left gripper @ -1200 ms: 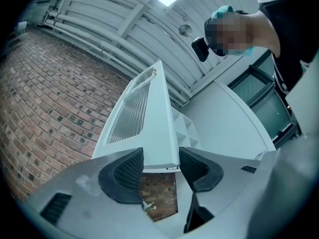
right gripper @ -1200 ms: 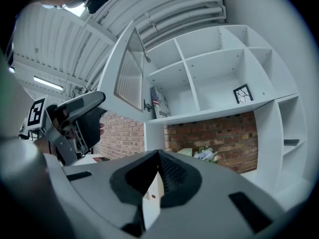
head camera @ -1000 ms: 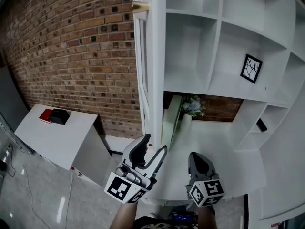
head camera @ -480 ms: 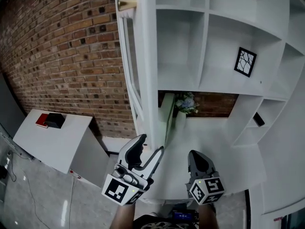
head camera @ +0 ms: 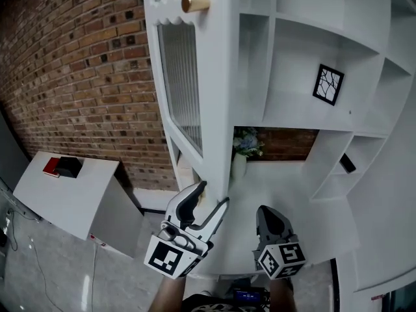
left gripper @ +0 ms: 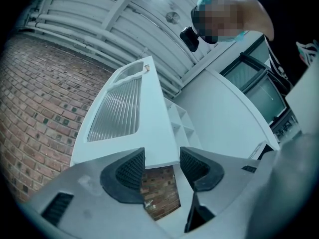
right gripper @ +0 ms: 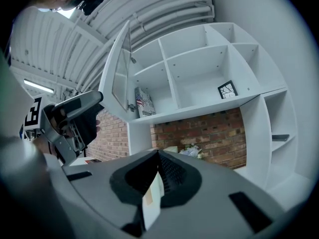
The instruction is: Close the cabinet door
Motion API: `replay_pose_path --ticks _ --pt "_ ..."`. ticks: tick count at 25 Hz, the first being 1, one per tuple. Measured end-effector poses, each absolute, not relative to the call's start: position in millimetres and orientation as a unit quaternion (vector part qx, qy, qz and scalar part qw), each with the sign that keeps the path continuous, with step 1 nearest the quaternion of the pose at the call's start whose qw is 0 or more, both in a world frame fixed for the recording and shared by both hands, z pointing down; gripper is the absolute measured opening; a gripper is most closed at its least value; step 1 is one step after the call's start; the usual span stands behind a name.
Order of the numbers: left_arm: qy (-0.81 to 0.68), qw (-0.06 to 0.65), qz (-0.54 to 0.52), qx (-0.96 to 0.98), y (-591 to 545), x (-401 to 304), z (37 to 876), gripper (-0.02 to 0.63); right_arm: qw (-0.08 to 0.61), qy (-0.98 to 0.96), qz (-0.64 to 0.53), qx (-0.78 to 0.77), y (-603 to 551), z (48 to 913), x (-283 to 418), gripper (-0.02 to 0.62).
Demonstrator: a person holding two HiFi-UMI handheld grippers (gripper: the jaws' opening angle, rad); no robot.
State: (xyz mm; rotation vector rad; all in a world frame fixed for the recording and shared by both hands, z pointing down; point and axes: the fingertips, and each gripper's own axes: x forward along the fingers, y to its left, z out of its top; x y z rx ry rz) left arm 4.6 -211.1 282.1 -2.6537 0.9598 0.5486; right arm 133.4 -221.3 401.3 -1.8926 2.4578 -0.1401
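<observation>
The white cabinet door (head camera: 195, 90) has a ribbed glass pane and a gold knob (head camera: 194, 4) and stands part way open, its face turned toward me. My left gripper (head camera: 213, 195) is just below the door's lower corner. Its jaws have just been opening. In the left gripper view the door's bottom edge (left gripper: 158, 151) shows between the spread pads of that gripper (left gripper: 162, 166), and no pad presses on it. My right gripper (head camera: 270, 214) hangs to the right over the desk, shut and empty (right gripper: 158, 171). From the right gripper view the door (right gripper: 119, 73) stands out from the shelf unit.
Open white shelves (head camera: 292, 57) hold a small framed picture (head camera: 325, 83). A vase of flowers (head camera: 242, 145) stands on the white desk (head camera: 292, 194) beneath. A brick wall (head camera: 78, 77) is at the left, with a low white table (head camera: 71, 194) carrying a red and a black item.
The door has swung from edge-on to showing its glass face, and the knob has shifted with it. The left gripper has moved a little sideways along with the door's lower edge.
</observation>
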Motion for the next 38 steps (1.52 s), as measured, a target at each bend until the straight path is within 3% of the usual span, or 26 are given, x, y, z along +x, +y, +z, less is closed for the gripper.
replay_pose_path --ticks 38 --pt "0.388 0.116 0.181 -0.896 -339.7 66.2 280.4 0.178 0.007 0.751 -0.064 -0.657 -261.7 411.6 218.7 0.0"
